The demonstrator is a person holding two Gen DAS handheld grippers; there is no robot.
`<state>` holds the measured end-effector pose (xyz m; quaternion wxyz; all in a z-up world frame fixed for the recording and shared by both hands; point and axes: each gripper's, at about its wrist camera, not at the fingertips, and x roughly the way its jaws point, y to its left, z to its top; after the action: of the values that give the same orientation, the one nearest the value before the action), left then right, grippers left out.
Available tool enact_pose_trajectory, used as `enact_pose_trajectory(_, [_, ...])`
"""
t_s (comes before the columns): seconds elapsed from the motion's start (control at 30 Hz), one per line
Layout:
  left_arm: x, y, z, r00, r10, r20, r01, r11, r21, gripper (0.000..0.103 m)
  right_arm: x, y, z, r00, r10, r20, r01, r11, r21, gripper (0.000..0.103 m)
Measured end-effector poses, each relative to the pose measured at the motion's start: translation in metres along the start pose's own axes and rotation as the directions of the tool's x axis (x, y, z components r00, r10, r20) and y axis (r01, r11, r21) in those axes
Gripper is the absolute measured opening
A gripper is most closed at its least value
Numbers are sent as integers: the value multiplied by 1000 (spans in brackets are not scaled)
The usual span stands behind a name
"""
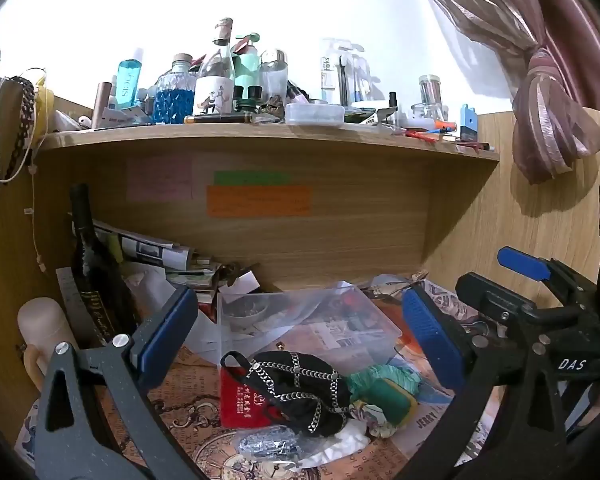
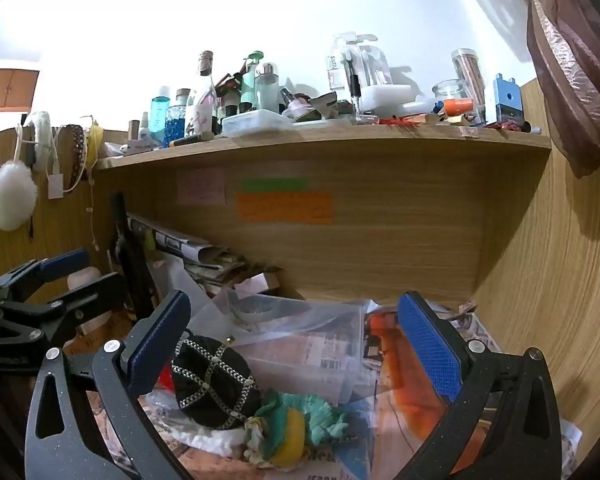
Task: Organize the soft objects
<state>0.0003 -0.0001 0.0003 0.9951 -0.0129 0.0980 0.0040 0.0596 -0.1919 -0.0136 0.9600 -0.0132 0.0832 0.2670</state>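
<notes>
A black soft pouch with silver chain netting (image 1: 300,390) lies on the patterned desk mat, on top of a red cloth bag (image 1: 244,404). A green and yellow cloth bundle (image 1: 384,394) lies just right of it. A silvery pouch (image 1: 266,446) and white tissue lie in front. My left gripper (image 1: 300,332) is open and empty, hovering above these. In the right wrist view the black pouch (image 2: 214,384) and the green and yellow bundle (image 2: 296,428) sit between my open, empty right gripper (image 2: 296,348) fingers. The right gripper also shows in the left wrist view (image 1: 540,292).
A clear plastic box (image 1: 304,320) with papers stands behind the soft things. A dark wine bottle (image 1: 94,280), rolled papers and a pale cup (image 1: 44,328) crowd the left. A wooden shelf (image 1: 260,132) full of bottles hangs overhead. Wooden walls close both sides.
</notes>
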Motion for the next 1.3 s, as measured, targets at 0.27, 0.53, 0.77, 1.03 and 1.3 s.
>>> enact_pose_trajectory(0.27, [4, -5, 0, 1000, 23, 12, -23, 1000, -1, 103, 0, 1, 1, 1000, 0, 0, 0, 1000, 0, 103])
enact_pose_trajectory(0.53, [2, 1, -3, 1000, 15, 17, -15, 1000, -12, 103, -3, 3, 3, 1000, 11, -1, -11, 1000, 11, 103])
enact_pose_trajectory(0.77, [4, 6, -4, 1000, 10, 15, -10, 1000, -20, 103, 2, 2, 2, 1000, 17, -6, -17, 1000, 19, 103])
enact_pose_trajectory(1.03, [4, 6, -4, 1000, 11, 14, -11, 1000, -20, 103, 3, 0, 0, 1000, 25, -10, -25, 999, 32, 103])
enact_pose_trajectory(1.3, [4, 6, -4, 1000, 12, 14, -12, 1000, -20, 103, 4, 0, -1, 1000, 24, -9, -24, 999, 32, 103])
